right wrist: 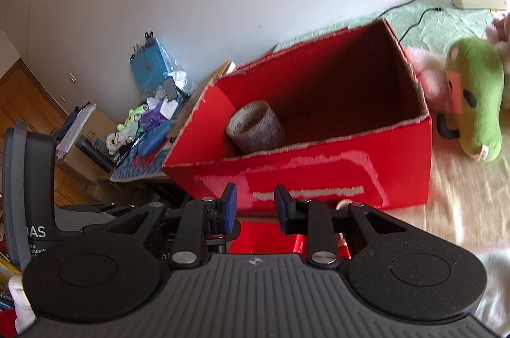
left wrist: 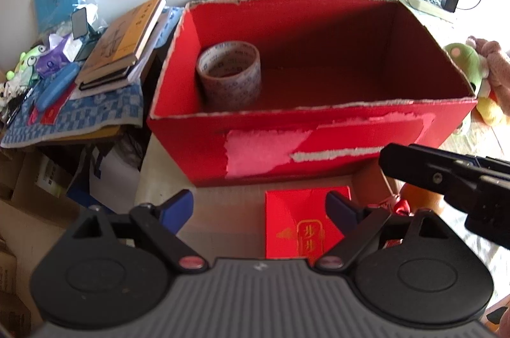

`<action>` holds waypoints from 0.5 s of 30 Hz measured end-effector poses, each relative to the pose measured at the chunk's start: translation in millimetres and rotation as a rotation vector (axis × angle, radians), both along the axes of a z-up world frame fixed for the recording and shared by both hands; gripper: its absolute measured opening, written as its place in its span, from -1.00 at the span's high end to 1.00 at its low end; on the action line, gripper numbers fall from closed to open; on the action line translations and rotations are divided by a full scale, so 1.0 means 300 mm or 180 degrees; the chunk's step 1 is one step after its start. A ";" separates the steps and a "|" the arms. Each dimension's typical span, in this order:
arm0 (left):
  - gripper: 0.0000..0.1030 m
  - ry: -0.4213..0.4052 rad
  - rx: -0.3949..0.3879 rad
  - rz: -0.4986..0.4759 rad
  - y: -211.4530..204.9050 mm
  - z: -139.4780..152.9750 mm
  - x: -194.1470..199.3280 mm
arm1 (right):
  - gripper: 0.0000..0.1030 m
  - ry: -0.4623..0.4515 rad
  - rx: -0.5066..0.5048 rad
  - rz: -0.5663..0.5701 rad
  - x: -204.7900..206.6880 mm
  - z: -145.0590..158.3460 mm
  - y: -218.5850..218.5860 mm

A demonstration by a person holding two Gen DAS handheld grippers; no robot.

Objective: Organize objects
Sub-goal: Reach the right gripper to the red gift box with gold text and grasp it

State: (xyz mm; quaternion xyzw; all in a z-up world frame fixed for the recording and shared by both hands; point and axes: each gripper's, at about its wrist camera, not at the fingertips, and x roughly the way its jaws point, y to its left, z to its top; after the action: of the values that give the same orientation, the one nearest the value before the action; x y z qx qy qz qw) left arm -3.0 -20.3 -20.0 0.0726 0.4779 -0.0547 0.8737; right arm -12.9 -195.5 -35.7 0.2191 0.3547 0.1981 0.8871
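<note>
A red cardboard box (left wrist: 318,143) stands open on the bed, also in the right wrist view (right wrist: 318,175). A roll of clear tape (left wrist: 229,73) stands in its left corner, also in the right wrist view (right wrist: 256,127). A red envelope (left wrist: 296,223) with gold print lies flat in front of the box, between my left fingers. My left gripper (left wrist: 259,204) is open and empty above it. My right gripper (right wrist: 255,204) is open with a narrow gap, empty, above the envelope (right wrist: 264,239). The right gripper's body enters the left wrist view at right (left wrist: 446,178).
A green plush toy (right wrist: 475,102) and a pink one (right wrist: 430,79) lie right of the box. A side table at left carries books (left wrist: 124,41), a blue checked cloth (left wrist: 95,111), a blue case and small toys. A power strip (left wrist: 427,0) lies behind.
</note>
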 end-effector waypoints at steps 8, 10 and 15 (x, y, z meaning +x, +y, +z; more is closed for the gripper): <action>-0.76 0.0129 0.0013 0.0002 0.016 -0.043 -0.006 | 0.41 0.0170 -0.0024 0.0073 0.002 -0.033 0.022; -0.77 0.0153 0.0018 -0.0002 0.023 -0.054 -0.011 | 0.35 0.0211 -0.0034 0.0081 0.006 -0.039 0.026; -0.78 0.0281 -0.0022 0.0003 0.046 -0.090 -0.019 | 0.35 0.0337 -0.0043 0.0103 0.008 -0.065 0.029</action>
State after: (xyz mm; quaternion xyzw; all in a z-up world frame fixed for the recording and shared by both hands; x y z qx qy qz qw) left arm -8.7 -6.5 -47.1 0.0669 0.5158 -0.0590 0.8520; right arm -10.4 -186.8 -55.1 0.2175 0.4060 0.1981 0.8652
